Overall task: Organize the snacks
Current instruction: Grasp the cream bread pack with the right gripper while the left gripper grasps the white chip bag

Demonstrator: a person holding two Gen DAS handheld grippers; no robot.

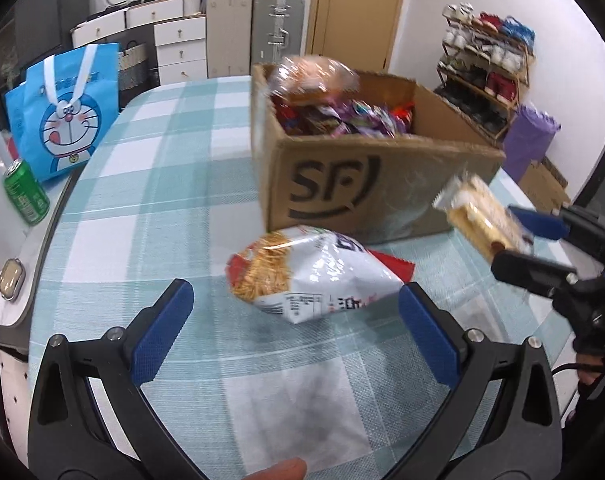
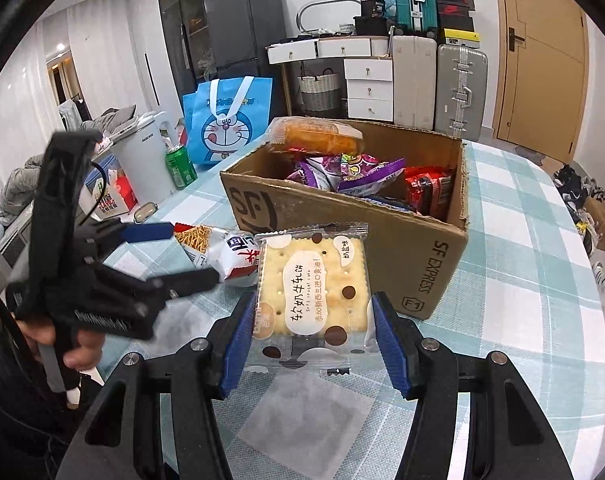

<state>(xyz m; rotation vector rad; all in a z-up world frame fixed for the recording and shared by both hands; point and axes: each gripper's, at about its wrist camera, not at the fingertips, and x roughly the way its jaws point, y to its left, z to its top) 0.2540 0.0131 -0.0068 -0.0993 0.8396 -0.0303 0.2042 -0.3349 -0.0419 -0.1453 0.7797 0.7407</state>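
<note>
The right gripper [image 2: 312, 336] is pinching the cracker packet [image 2: 312, 284], likely bound for the cardboard box [image 2: 434, 248] at one o'clock, while the left gripper [image 1: 294, 316] is hovering wide open and empty around the noodle snack bag [image 1: 302, 272].

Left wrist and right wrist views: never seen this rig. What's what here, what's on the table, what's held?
No robot: a person carries one hand-held set of tongs in each hand, and each has a fisheye camera looking along its fingers.

Left wrist view: the left tongs are open, with a noodle-snack bag lying on the checked tablecloth just ahead of them. The right tongs show at the right edge of this view.

Right wrist view: the right tongs are shut on a cracker packet, held above the table. At the left of this view, a hand grips the left tongs.

Behind stands an open cardboard box holding snacks. A green can and a blue cartoon bag sit off to the side.
</note>
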